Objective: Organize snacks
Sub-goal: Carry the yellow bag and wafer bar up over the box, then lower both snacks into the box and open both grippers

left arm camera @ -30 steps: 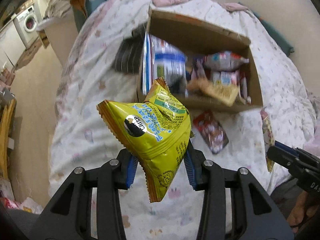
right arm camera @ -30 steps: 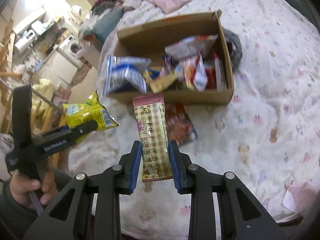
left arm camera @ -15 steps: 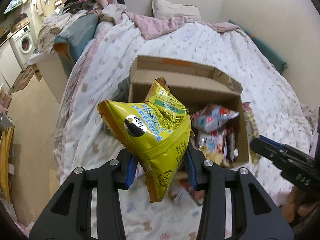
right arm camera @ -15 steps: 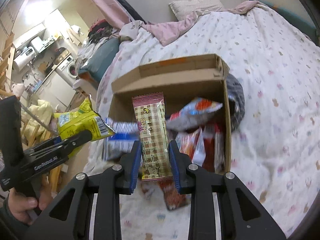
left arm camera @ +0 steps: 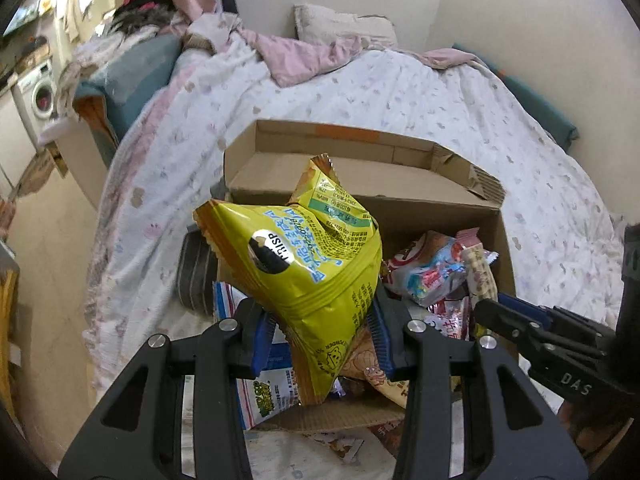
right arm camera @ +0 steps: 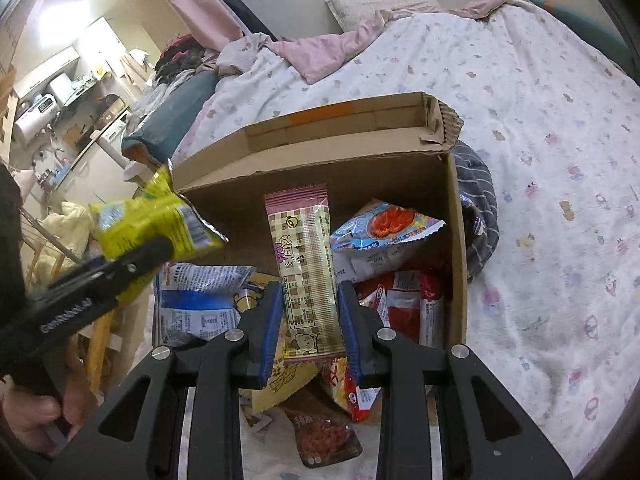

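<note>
Claws are each clamping one snack: the left claw (left arm camera: 320,344) is pinching a yellow chip bag (left arm camera: 308,264) by its lower corner at frame centre, the right claw (right arm camera: 310,328) a pink checked wafer bar (right arm camera: 306,276). Both packets are hanging above the open cardboard box (right arm camera: 456,240) on the bed (right arm camera: 540,160), seemingly so they can drop in. Inside, roughly six packets are lying jumbled; one red packet (right arm camera: 328,440) is lying outside at the bottom.

Left gripper (left arm camera: 320,344) and right gripper (right arm camera: 310,330) side by side, angled downward, jaws apparently clamped.
</note>
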`<action>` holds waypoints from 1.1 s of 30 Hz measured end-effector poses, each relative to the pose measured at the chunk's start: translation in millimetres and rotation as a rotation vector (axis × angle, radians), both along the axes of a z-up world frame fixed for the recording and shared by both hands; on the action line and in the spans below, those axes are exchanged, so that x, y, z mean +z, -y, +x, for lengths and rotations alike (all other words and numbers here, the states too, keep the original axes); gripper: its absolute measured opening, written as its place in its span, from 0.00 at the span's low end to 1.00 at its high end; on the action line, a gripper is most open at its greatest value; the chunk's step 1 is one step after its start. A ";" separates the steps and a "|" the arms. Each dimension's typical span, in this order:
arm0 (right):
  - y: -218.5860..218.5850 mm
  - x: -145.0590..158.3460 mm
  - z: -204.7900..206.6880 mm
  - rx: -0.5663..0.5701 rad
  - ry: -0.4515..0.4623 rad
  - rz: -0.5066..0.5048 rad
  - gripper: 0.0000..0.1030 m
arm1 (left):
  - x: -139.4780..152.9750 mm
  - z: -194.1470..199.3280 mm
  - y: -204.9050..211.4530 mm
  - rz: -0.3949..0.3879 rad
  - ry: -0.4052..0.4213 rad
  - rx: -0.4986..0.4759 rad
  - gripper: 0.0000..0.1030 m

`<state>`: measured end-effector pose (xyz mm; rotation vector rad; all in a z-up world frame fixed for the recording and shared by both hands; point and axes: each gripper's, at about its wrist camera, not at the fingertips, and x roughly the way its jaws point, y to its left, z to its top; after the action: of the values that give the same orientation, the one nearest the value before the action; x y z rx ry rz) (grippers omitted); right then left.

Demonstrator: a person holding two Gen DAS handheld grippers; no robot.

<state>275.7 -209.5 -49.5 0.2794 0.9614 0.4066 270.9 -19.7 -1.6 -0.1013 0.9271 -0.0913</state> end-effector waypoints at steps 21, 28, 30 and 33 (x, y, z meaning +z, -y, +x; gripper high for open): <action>-6.3 -9.0 6.8 0.019 -0.023 -0.005 0.29 | -10.7 1.7 5.9 0.012 -0.013 -0.014 0.37; -5.3 -9.4 6.9 0.021 -0.026 0.003 0.29 | -9.0 -1.2 7.5 0.024 0.001 -0.017 0.37; -5.8 -10.0 6.5 0.025 -0.027 0.008 0.29 | -8.6 -2.0 8.4 0.028 0.005 -0.020 0.38; -6.6 -10.6 5.3 0.030 -0.028 0.014 0.29 | -8.5 -2.2 9.7 0.034 0.002 -0.026 0.42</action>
<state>281.0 -202.9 -60.1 0.2848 0.9915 0.4377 268.7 -29.5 -10.1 -0.0577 0.9277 -0.1000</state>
